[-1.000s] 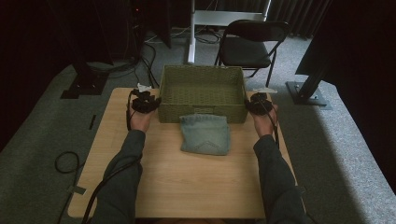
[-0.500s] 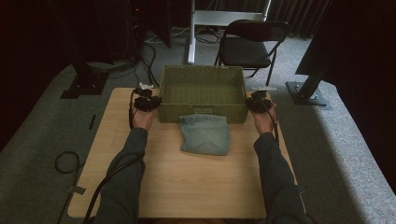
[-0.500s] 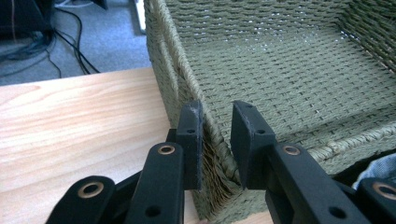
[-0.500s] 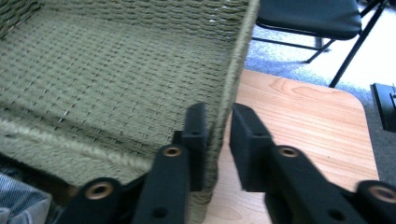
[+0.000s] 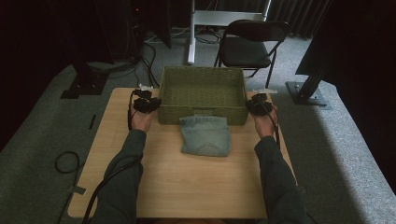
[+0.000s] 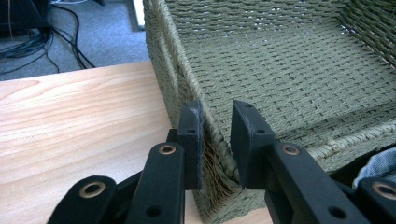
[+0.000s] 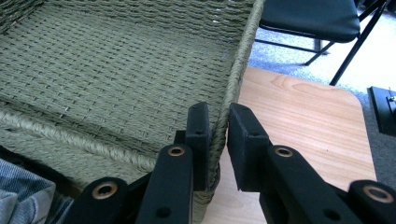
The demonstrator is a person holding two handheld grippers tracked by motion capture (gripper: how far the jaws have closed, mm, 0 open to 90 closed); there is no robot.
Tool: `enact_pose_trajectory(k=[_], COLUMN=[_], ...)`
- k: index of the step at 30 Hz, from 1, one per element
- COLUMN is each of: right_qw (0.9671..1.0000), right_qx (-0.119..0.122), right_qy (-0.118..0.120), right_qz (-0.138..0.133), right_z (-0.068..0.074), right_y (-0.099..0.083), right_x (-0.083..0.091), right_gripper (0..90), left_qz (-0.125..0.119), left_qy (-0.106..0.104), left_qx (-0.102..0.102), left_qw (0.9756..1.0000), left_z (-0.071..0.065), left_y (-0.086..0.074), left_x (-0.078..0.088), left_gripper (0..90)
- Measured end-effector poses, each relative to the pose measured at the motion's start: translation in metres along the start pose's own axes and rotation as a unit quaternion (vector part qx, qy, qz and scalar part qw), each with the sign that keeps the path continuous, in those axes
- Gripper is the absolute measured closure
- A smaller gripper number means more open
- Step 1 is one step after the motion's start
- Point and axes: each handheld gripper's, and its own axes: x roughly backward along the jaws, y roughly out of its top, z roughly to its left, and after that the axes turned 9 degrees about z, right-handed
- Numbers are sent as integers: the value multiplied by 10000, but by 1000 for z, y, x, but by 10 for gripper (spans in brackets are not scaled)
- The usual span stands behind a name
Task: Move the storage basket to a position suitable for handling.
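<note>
A green woven basket (image 5: 203, 70) stands at the far middle of the wooden table (image 5: 187, 186). My left gripper (image 5: 152, 103) is at its left end and my right gripper (image 5: 252, 105) at its right end. In the left gripper view the jaws (image 6: 217, 116) have just been closing and now pinch the basket (image 6: 280, 70) by its side wall. In the right gripper view the jaws (image 7: 217, 116) have likewise just closed on the other wall of the basket (image 7: 116, 60). Folded blue jeans (image 5: 205, 135) lie on the table against the basket's near side.
A black folding chair (image 5: 252, 46) stands on the grey carpet behind the table. Black cables (image 5: 65, 161) lie on the floor to the left, and a dark stand base (image 5: 308, 93) sits at the right. The table's near half is bare wood.
</note>
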Motion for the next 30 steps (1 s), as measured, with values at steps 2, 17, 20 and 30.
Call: enact_pose_trajectory(k=[2,17,20,30], right_qw=[10000,9997,9997,9997], right_qx=[23,138,133,206], right_qy=[-1,190,198,144], right_qz=[18,45,41,65], right_z=[1,3,6,12], right_y=[-1,-18,-23,-32], right_x=[2,19,24,34], right_gripper=[791,779,780,777], left_qz=[-13,-64,-56,-48], left_qy=[-3,-152,-166,-171], left_qx=[2,-101,-122,-179], left_qw=[10000,9998,9998,9997], left_z=[0,-5,-7,-9], left_y=[-1,-22,-26,-33], left_x=[1,18,23,30], left_gripper=[748,740,740,739])
